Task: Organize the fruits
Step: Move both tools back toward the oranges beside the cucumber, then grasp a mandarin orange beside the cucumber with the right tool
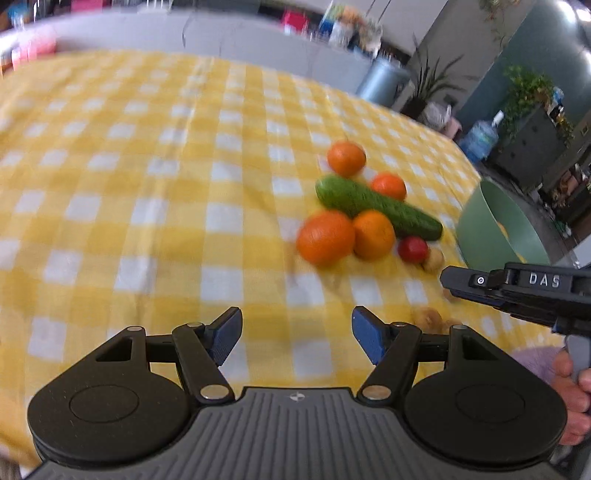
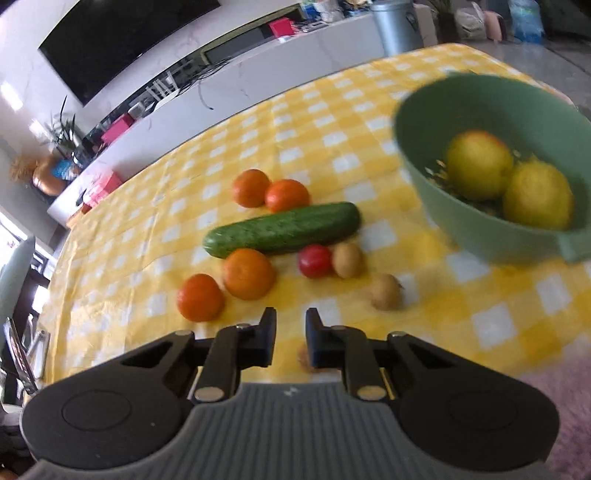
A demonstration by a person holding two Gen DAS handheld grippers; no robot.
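Several oranges lie around a green cucumber [image 2: 284, 229] on the yellow checked tablecloth [image 2: 332, 147]; the closest ones [image 2: 200, 297] [image 2: 248, 273] are just beyond my right gripper [image 2: 290, 314]. Its jaws stand close together, shut, with nothing visibly held. A small brown fruit [image 2: 303, 356] peeks out behind its right finger. A red tomato [image 2: 314, 260] and two more small brown fruits [image 2: 346, 260] [image 2: 386, 291] lie right of the oranges. The green bowl [image 2: 480, 232] holds two yellow fruits [image 2: 478, 164]. My left gripper [image 1: 295, 314] hovers open and empty, short of the orange [image 1: 325, 238] and cucumber [image 1: 376, 206].
In the left wrist view the right gripper [image 1: 445, 277] reaches in from the right, a hand [image 1: 576, 398] on its grip, with the bowl [image 1: 491, 229] behind it at the table's right edge. A white counter [image 2: 258, 74], plants and a grey bin [image 2: 395, 26] stand beyond the table.
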